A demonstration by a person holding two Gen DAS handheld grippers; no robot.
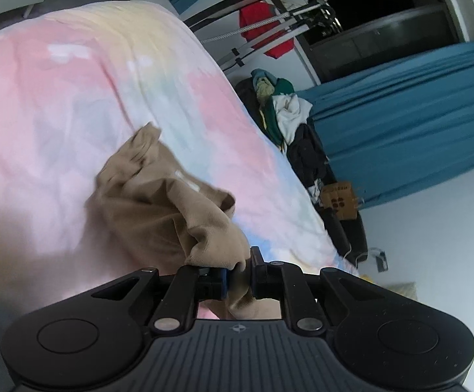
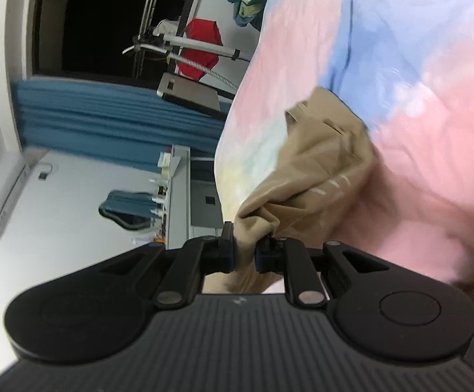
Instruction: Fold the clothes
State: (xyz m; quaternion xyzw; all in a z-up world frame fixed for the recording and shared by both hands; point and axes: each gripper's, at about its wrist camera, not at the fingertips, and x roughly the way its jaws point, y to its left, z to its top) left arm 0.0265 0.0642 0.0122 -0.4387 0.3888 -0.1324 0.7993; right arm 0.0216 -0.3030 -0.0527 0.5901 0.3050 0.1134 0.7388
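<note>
A tan garment with a small white mark lies bunched on the pastel pink, blue and yellow bedspread. My left gripper is shut on a fold of its edge, the cloth pinched between the fingers and lifted toward the camera. In the right wrist view the same tan garment hangs crumpled from my right gripper, which is shut on another part of its edge above the bedspread. The views are tilted and slightly blurred.
A pile of clothes lies beside the bed. A drying rack with a red garment stands behind. Blue curtains hang by the dark window. A desk with small items stands by the wall.
</note>
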